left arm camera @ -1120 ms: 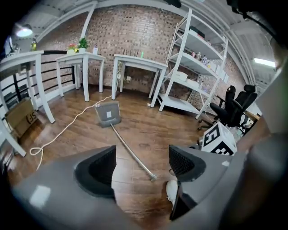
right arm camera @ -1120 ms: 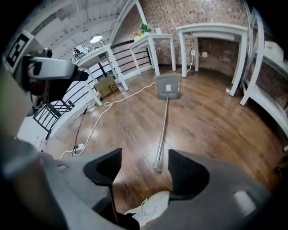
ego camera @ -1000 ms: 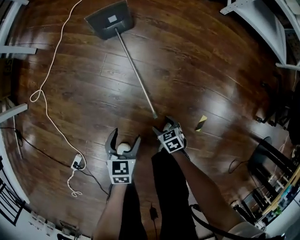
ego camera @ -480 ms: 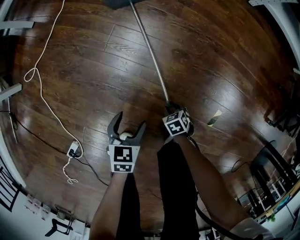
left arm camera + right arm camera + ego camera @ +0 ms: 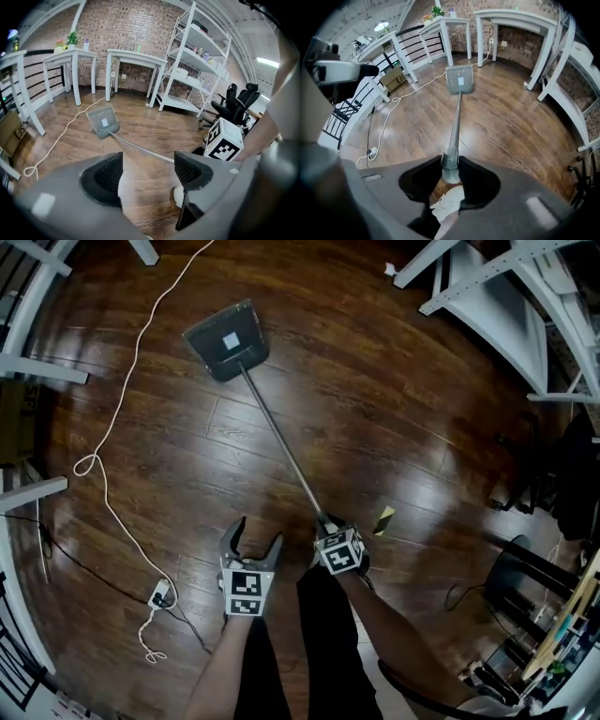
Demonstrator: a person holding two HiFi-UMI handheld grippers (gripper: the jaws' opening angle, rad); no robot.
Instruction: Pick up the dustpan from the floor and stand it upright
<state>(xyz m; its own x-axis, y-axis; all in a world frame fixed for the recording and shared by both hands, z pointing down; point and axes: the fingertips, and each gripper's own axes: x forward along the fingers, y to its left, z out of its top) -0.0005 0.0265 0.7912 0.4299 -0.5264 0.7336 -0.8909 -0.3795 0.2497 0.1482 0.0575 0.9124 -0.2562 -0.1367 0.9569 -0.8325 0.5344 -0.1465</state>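
While the grey dustpan [image 5: 228, 340] with its long metal handle [image 5: 281, 442] lies on the dark wooden floor [image 5: 403, 418], the left gripper [image 5: 256, 536] hangs open and empty; the right gripper [image 5: 327, 525] is closing its jaws on just the handle's tip, so imo it could pivot or slip when lifted.

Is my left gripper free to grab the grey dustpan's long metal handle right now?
Probably yes: the left gripper is open and empty beside the long metal handle, only wooden floor between. The right gripper, jaws closing on its end, leaves the shaft free.
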